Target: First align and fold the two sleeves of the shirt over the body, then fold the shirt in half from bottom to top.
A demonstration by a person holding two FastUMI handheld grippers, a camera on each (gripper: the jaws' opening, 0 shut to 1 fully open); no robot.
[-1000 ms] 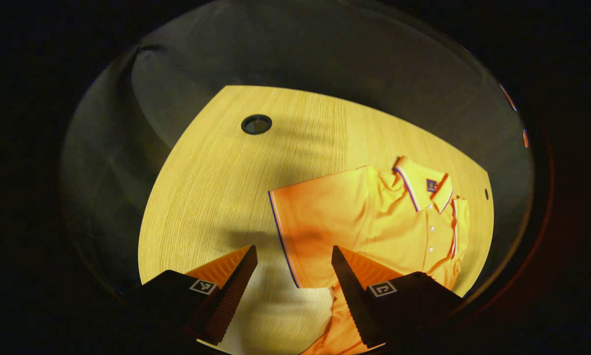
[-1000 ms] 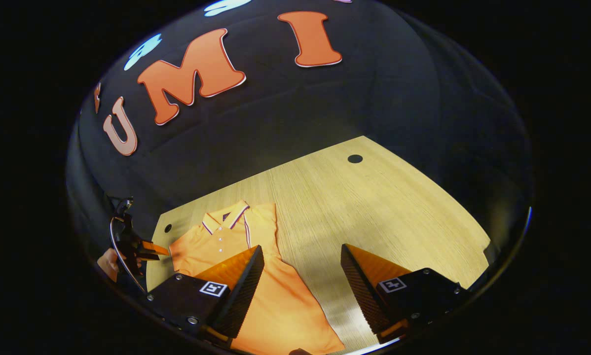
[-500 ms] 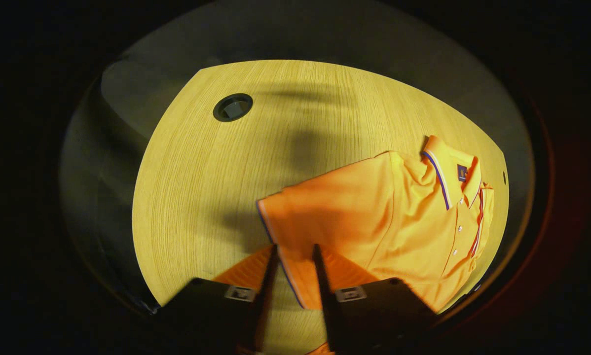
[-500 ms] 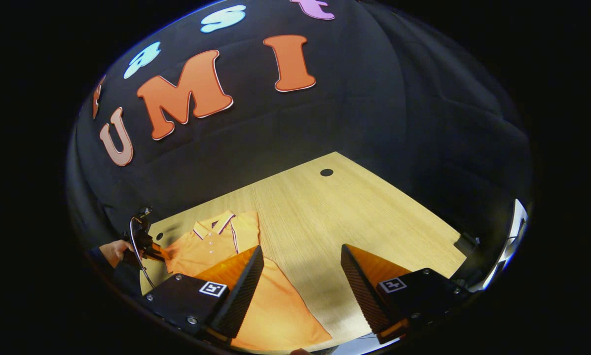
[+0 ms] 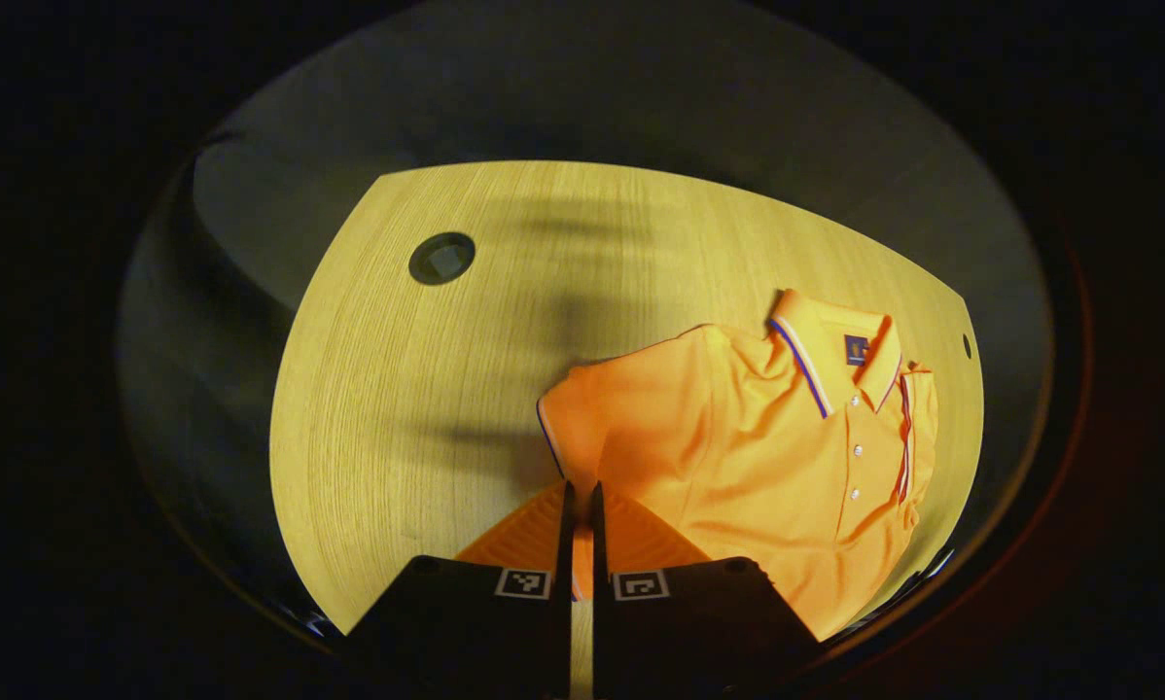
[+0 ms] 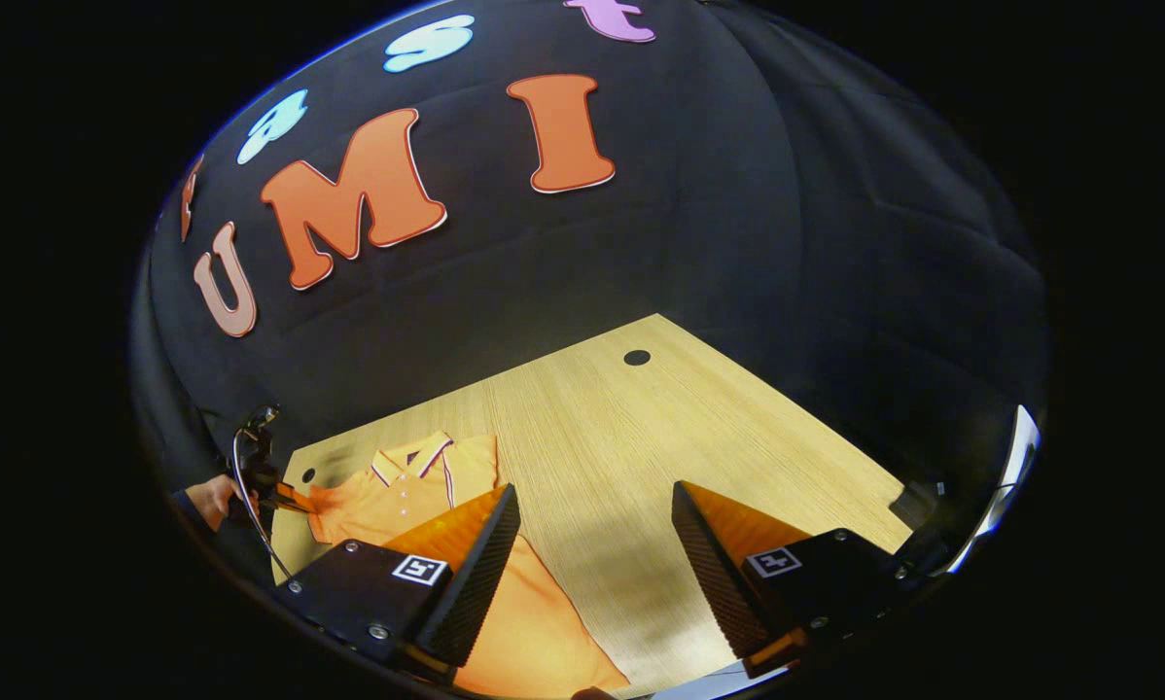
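Left gripper view
- Left gripper: fingers drawn nearly together, clamped on the cuff edge of the sleeve; a strip of orange cloth shows in the narrow gap.
- Shirt: orange polo, front up on the worktop, lying in the right half of the view.
- Orientation: collar toward the upper right, hem toward the lower right edge; long axis runs roughly top to bottom along the button row.
- Sleeve: reaches left from the shoulder toward the fingers.
- Worktop: pale wood, round hole at upper left.

Right gripper view
- Right gripper: fingers spread wide, holding nothing, above the worktop.
- Shirt: at lower left, collar pointing away toward the booth wall, body running down behind the left-hand finger.
- Left gripper: far left, at the shirt's sleeve, a hand behind it.
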